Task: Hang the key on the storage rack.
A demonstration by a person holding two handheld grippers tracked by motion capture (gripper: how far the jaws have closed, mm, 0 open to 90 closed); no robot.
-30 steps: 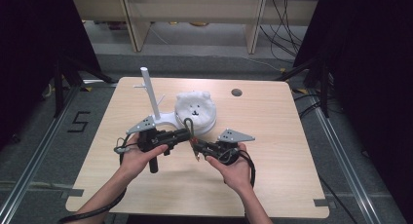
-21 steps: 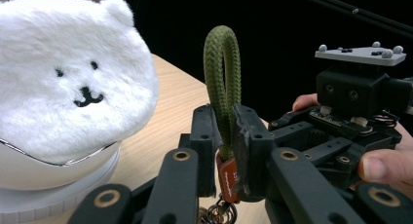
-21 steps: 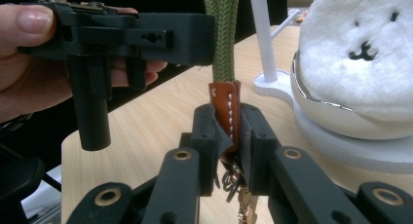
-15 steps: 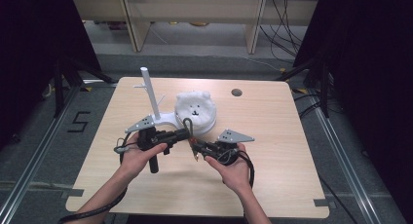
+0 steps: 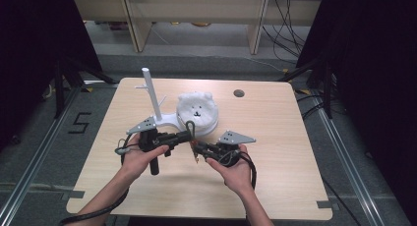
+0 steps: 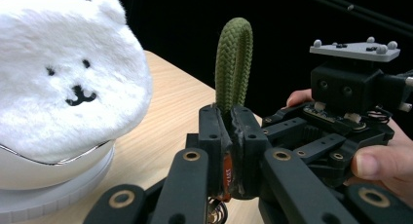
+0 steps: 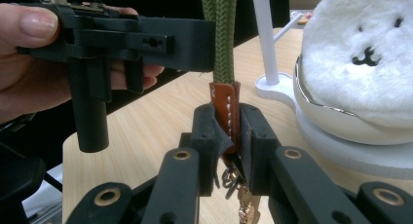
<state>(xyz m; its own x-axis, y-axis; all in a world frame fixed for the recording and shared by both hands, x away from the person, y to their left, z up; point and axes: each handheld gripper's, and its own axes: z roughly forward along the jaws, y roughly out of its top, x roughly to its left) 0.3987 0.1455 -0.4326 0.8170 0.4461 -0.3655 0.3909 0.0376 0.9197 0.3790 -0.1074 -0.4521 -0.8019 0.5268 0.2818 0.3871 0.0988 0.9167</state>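
The loop [image 6: 234, 63] is a thick green braided rope, held up above the table [image 5: 295, 137] between both hands. A brown stitched leather tab [image 7: 225, 109] sits at its end, with little metal rings below. The left gripper [image 6: 229, 131] has just been closing and now squeezes the rope. The right gripper [image 7: 226, 131] pinches the tab tight. Near them sits a fluffy white bear [image 5: 196, 110] on a round white base [image 7: 350, 146], beside a white pole [image 5: 150, 93].

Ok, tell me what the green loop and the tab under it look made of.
Green loop: braided cord, matte, woven strands visible, probably nylon or cotton. Tab: tan leather or imitation, smooth, with white stitching along the edge.
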